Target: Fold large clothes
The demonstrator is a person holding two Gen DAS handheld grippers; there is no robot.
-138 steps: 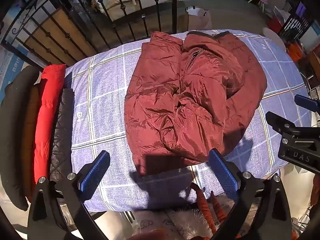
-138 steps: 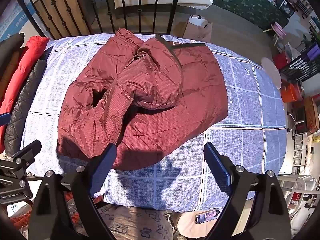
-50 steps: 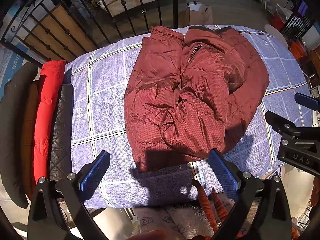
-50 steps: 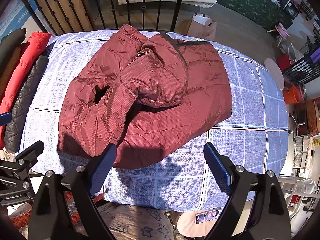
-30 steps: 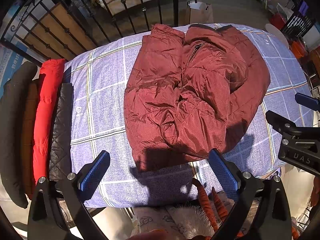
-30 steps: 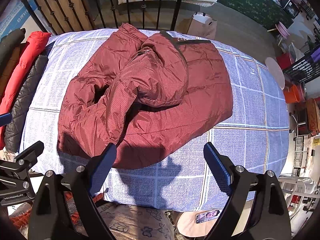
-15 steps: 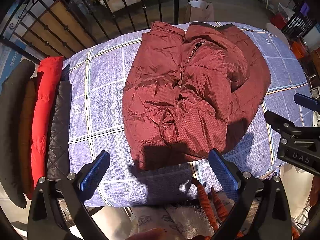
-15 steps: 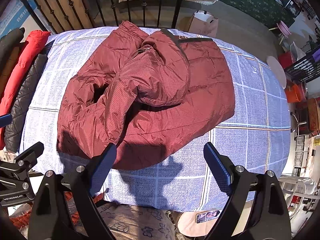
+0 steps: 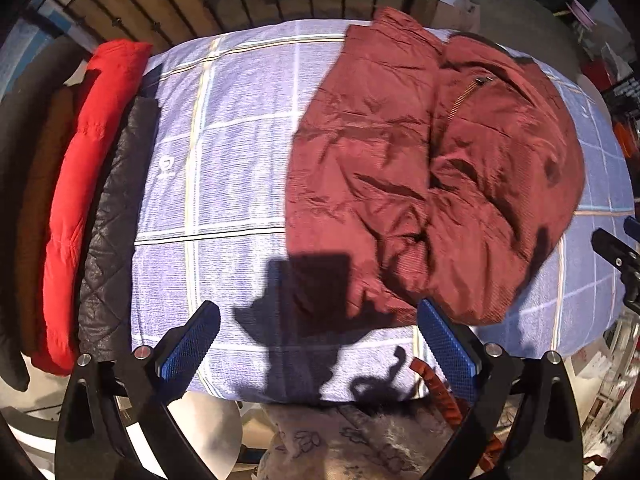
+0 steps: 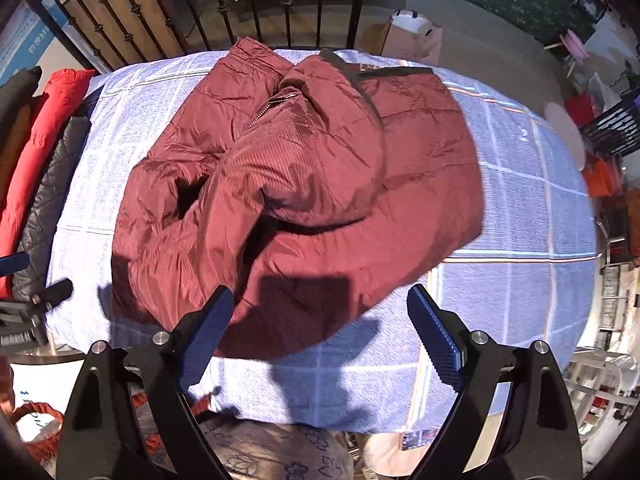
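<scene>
A maroon puffer jacket (image 9: 432,168) (image 10: 304,192) lies crumpled on a table under a lilac checked cloth (image 9: 224,184) (image 10: 520,280), zipper and dark collar towards the far edge. My left gripper (image 9: 318,340) hangs open above the cloth's near edge, just left of the jacket's near hem, nothing between its blue pads. My right gripper (image 10: 320,328) is open too, above the jacket's near hem, also holding nothing. Both point down and cast shadows on cloth and jacket.
Folded coats, a red one (image 9: 84,184), a black quilted one (image 9: 116,208) and darker ones, lie along the table's left end. A black iron railing (image 10: 280,0) stands behind the table. A paper bag (image 10: 412,36) sits on the floor beyond. Floral fabric (image 10: 280,456) shows below the near edge.
The left gripper has swung left and sunk towards the table; the jacket now sits right of centre in its view. The right gripper has dropped a little closer to the jacket.
</scene>
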